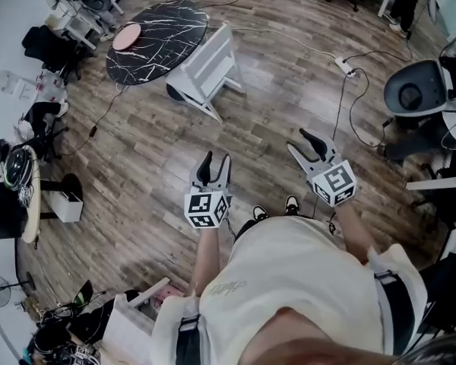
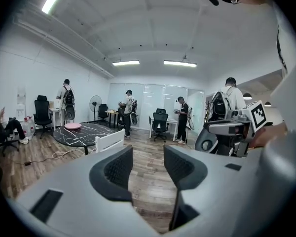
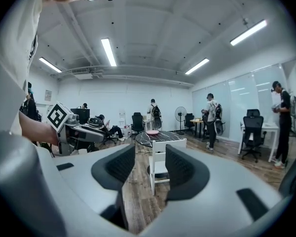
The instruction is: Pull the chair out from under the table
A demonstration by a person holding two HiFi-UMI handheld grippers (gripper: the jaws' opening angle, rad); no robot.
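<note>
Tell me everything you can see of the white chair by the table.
The white chair looks like painted wood, with a slatted back, a flat seat and straight legs. It stands upright on the wood-plank floor, its back toward the person, its seat facing the round black marbled table and drawn up to its rim. How far it reaches under the top cannot be told. Nothing rests on it and nothing grips it.

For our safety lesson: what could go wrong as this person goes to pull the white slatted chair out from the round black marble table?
1. A white power strip and its cable lie on the wood floor near the white slatted chair; feet or chair legs could snag them.
2. A pink plate sits near the edge of the round black marble table; a bump might shift it.
</note>
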